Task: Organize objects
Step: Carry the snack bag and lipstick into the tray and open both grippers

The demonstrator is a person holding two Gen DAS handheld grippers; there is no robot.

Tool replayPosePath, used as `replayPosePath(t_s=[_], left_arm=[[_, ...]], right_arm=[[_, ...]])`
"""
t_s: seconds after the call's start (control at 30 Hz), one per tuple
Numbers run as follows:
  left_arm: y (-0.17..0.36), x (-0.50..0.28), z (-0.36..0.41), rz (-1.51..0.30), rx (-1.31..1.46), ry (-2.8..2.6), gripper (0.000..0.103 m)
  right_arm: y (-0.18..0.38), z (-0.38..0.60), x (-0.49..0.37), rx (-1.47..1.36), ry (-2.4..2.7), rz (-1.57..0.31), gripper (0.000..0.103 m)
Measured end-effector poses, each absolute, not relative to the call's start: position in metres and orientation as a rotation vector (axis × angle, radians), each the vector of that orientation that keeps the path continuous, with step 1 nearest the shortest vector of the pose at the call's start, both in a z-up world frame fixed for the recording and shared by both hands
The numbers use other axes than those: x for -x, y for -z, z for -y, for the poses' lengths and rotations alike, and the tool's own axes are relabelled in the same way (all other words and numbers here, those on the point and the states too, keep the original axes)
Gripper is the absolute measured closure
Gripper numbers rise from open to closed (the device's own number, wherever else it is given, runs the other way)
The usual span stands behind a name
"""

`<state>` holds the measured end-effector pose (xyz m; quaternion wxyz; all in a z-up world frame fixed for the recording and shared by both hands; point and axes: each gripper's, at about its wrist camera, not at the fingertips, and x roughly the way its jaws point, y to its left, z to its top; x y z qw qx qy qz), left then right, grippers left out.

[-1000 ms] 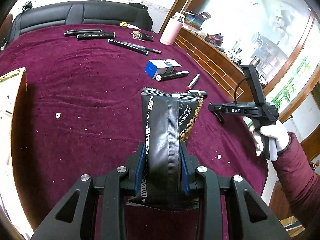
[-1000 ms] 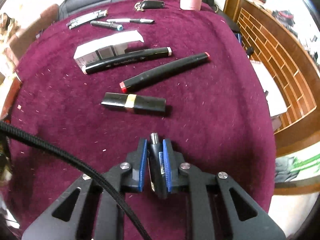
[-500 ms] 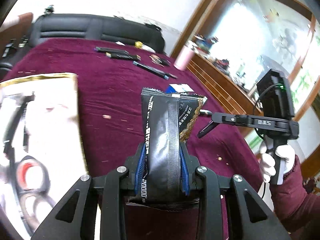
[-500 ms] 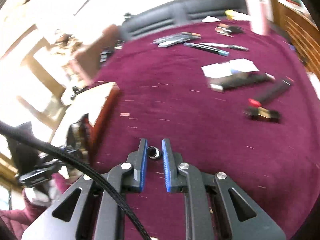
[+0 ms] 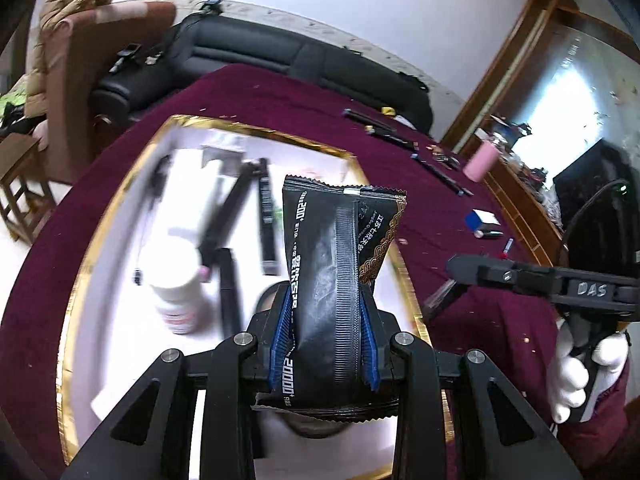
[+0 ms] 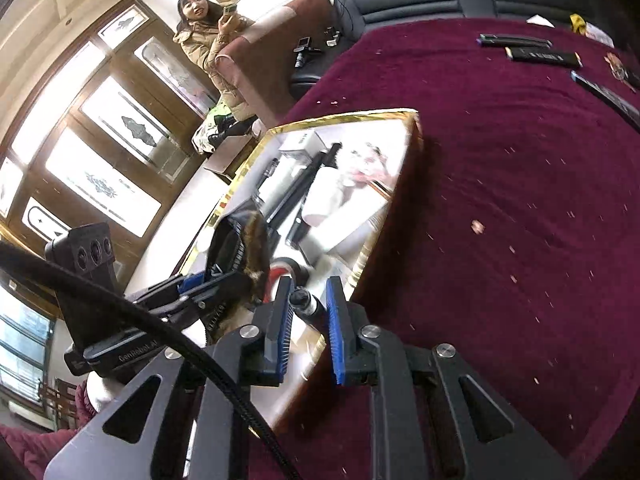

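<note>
Left gripper: fingers clamped on a black sachet, which is held upright, its crimped top edge uppermost. The sachet is seen above the near part of a gold-rimmed box.

Right gripper: fingers closed on a small dark cylindrical item with a metal tip, pinched crosswise between the blue pads. It is held at the near corner of the box, just over the gold rim. A black cable is draped across the left of this view.

Inside the box, on a white lining: a white bottle lying on its side, several black pens or markers, and other items too blurred to be told.

The box is set on a desk covered in maroon cloth, speckled with pale crumbs. Further along the desk are noted more black markers, a blue-and-white carton and a pink cylinder. A gloved hand is seen at the right gripper's handle.

Beyond the desk: a black sofa; a seated person in a tan coat.
</note>
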<state>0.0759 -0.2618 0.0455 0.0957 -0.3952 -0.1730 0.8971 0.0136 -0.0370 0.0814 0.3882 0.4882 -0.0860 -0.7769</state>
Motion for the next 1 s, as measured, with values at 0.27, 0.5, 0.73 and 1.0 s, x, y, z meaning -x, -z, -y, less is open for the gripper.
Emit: replayPosePath(t_s=[0.27, 0.5, 0.73, 1.0], left_arm=[[-0.031, -0.06, 0.286, 0.562, 1.244, -2.668, 0.076], [-0.026, -0.04, 0.282, 0.551, 1.303, -2.64, 0.076], [-0.026, -0.037, 0.287, 0.581, 1.317, -2.643, 0.062], [-0.036, -0.045, 0.286, 0.594, 1.265, -2.667, 0.039]], right_arm=[[-0.07, 0.083, 0.002, -1.31, 2.006, 0.097, 0.09], [-0.055, 0.095, 0.024, -1.374, 2.063, 0.019, 0.09], [-0.056, 0.091, 0.023, -1.36, 2.08, 0.028, 0.089], [-0.066, 0.078, 0.014, -1.324, 2.109, 0.085, 0.082]])
